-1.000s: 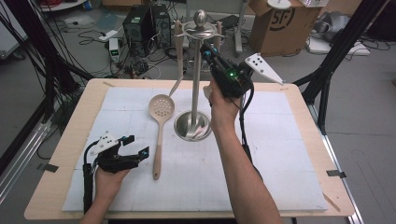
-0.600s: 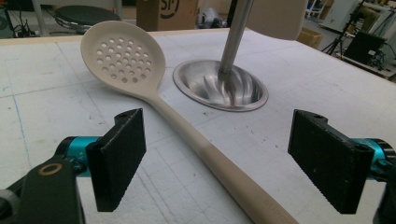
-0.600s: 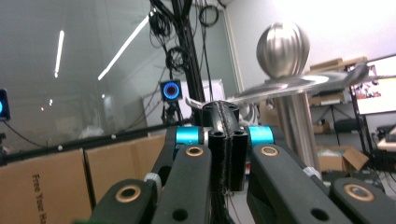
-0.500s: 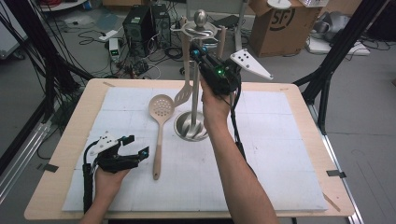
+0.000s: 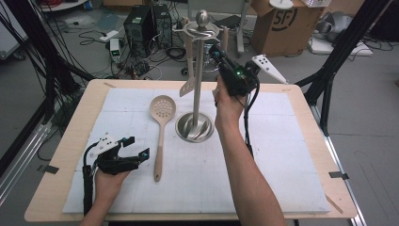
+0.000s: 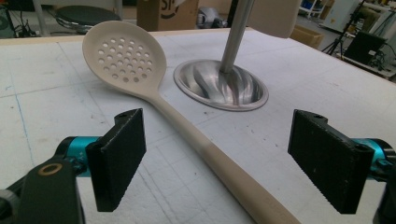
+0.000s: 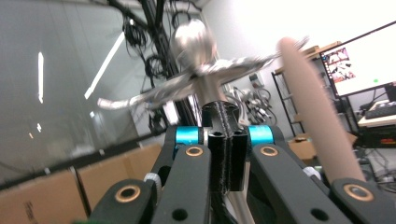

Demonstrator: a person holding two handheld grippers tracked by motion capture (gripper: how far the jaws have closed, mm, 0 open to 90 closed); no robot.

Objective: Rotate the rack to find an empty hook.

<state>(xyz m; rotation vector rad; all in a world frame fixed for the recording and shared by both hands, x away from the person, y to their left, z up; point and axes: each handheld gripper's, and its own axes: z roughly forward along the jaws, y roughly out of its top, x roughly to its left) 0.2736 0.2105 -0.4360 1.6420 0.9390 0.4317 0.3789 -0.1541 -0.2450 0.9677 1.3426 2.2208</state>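
- Near the middle of the table (image 5: pixel 301 141), a steel stand (image 5: pixel 196 84) rises from its round base (image 5: pixel 194 127); a knob tops its post, with hook arms spreading just below.
- From one arm on the side toward the table's left edge hangs a beige spatula (image 5: pixel 188 70), its blade just above the white mat (image 5: pixel 282 169).
- Another beige handle (image 7: pixel 317 121) hangs on the stand's far side, just beside the right gripper.
- Right gripper (image 5: pixel 217 51) is raised to the height of the hook arms, on the stand's right side; its fingers (image 7: pixel 225 149) are pressed together with nothing between them.
- Beside the base, toward the left edge, a slotted spoon (image 5: pixel 161 129) lies flat, bowl toward the far edge, handle toward the near edge.
- Left gripper (image 5: pixel 137 147) rests near the near-left corner, fingers (image 6: pixel 116 158) wide apart, with the spoon's handle running between them, untouched.
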